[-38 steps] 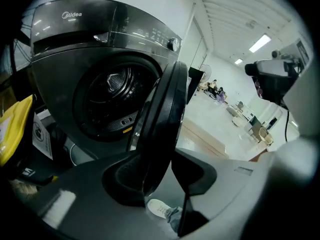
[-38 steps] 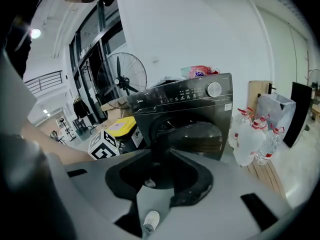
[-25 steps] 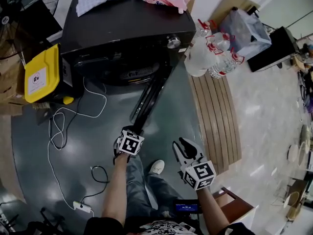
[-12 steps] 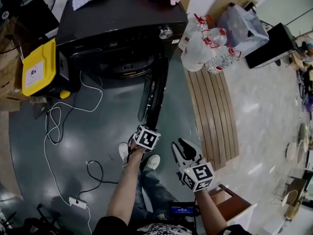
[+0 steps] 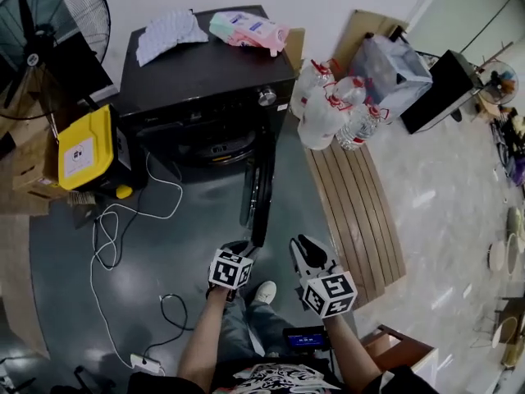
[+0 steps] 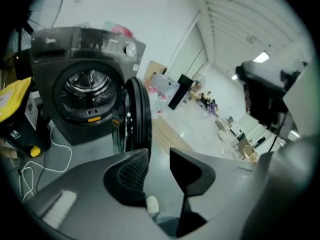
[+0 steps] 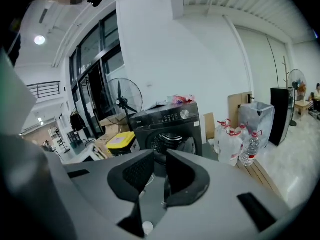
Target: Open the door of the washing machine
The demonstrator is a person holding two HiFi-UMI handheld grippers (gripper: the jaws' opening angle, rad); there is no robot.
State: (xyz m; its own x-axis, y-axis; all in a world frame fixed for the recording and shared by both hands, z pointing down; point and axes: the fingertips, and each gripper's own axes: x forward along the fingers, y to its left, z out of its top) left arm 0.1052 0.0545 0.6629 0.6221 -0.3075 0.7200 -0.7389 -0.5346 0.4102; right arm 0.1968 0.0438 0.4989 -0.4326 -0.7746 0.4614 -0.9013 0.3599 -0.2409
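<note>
A washing machine (image 5: pixel 205 89) stands on grey floor (image 5: pixel 197 236). Its door (image 5: pixel 259 191) hangs wider than before; the empty left gripper (image 6: pixel 159 156) is opening, the right gripper (image 7: pixel 159 160) closing, empty.

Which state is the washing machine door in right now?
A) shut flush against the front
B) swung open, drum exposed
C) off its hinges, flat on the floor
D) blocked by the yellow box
B: the door stands swung out edge-on from the washing machine, and the left gripper view looks straight into the bare drum.
</note>
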